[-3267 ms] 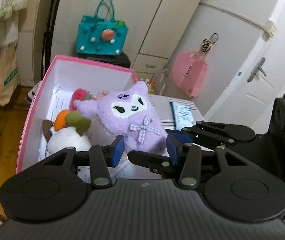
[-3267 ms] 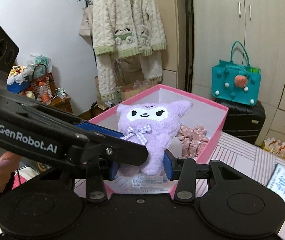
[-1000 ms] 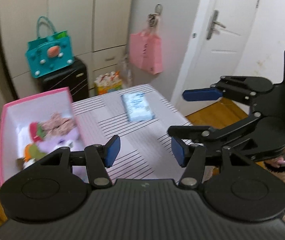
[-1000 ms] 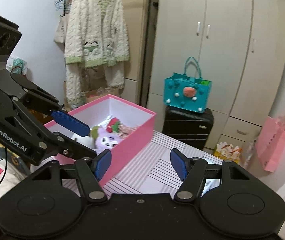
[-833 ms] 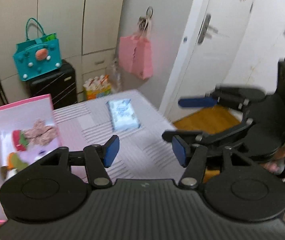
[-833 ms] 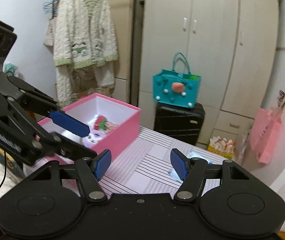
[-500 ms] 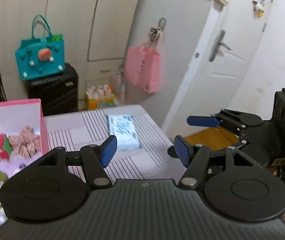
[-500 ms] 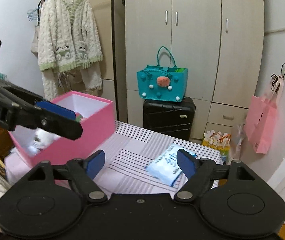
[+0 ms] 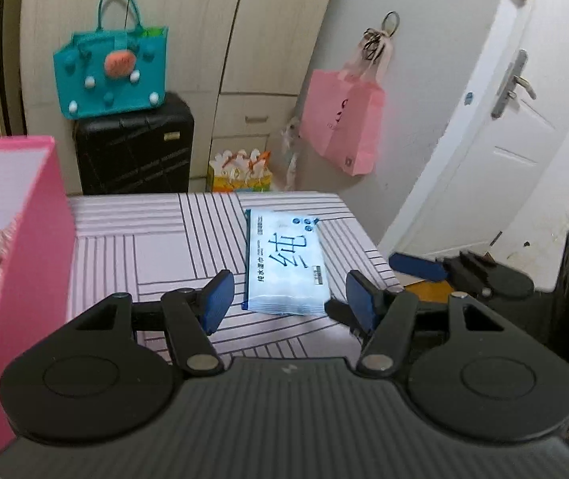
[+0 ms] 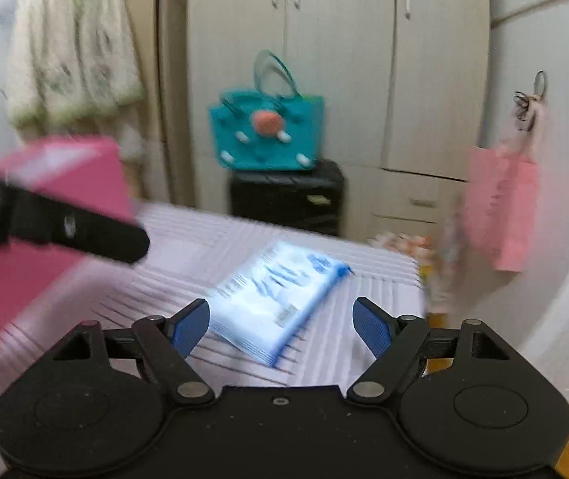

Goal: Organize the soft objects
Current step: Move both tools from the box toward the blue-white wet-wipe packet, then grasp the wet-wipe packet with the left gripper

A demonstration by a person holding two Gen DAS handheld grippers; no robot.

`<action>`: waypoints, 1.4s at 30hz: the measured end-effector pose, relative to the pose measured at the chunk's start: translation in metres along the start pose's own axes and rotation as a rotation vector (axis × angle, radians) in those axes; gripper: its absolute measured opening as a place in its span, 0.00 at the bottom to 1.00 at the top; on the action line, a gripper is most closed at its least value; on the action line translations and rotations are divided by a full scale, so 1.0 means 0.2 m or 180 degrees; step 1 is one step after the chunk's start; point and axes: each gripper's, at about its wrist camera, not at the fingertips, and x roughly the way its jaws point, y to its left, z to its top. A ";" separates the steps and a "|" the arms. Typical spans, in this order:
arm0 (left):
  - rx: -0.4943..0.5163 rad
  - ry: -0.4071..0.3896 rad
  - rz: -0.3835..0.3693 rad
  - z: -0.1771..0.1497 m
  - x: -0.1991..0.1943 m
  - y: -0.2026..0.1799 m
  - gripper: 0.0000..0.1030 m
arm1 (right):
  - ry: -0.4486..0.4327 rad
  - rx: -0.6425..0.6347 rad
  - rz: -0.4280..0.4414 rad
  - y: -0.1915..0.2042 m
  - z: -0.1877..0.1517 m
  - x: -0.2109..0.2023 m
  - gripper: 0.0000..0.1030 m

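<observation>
Wipes pack [image 9: 284, 261] lies flat on the desk [image 9: 157, 247], near the far right corner, long side running away from the cam, well apart from the pink box [image 9: 31, 239] at the desk's left edge. Judging by looks: soft plastic pouch, light, squashy, film prob slippery, so a pinch on the flat face would likely slide; better bet is across the short width near the middle, or on a crimped end seam, w/ firm but not crushing squeeze. Not fragile. It sits flat, so the tongs need to get low to catch an edge. Left tongs [image 9: 286, 299] are apart, nothing between the pads, the pack just ahead of them. Right tongs [image 10: 280, 325] also apart and wider, empty, pack in front; that view is blurred so detail is weak. In the left view the right tongs [image 9: 416, 265] show at the right, off the desk edge. Desk has a pale lilac cloth w/ dark stripe blocks, flat, otherwise bare around the pack. Box holds plush bits at the far left, too blurred to name. Room: beige wardrobes, teal bag [image 9: 111, 76] on a black suitcase [image 9: 135, 147], pink bag [image 9: 342, 123] hanging by a white door [image 9: 512, 127], knit cardigan [image 10: 69, 60] hanging at left.
</observation>
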 end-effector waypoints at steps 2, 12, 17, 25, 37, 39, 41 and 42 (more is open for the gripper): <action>-0.0017 -0.0018 0.0037 -0.01 0.05 0.01 0.58 | 0.0051 0.0020 0.0014 0.00 -0.02 0.04 0.80; -0.0286 0.0132 0.0204 -0.05 0.33 0.06 0.50 | 0.0265 0.0118 0.0312 0.01 -0.04 0.19 0.80; -0.0211 0.0068 0.0338 -0.05 0.39 0.08 0.47 | 0.0345 0.0157 0.0319 -0.02 -0.06 0.24 0.80; -0.0406 0.0013 0.0227 -0.06 0.46 0.12 0.36 | 0.0271 -0.0219 0.0361 -0.01 -0.04 0.26 0.80; -0.0273 0.0012 0.0318 -0.09 0.50 0.06 0.36 | 0.0248 -0.0103 0.0594 -0.03 -0.04 0.28 0.63; -0.0188 -0.0008 0.0378 -0.10 0.51 0.02 0.36 | 0.0231 -0.0088 0.0605 -0.02 -0.04 0.28 0.61; -0.0168 0.0002 0.0334 -0.10 0.50 0.01 0.36 | 0.0211 -0.0093 0.0586 -0.01 -0.04 0.28 0.59; -0.0189 0.0014 0.0299 -0.10 0.50 0.02 0.36 | 0.0210 -0.0084 0.0585 -0.02 -0.05 0.28 0.58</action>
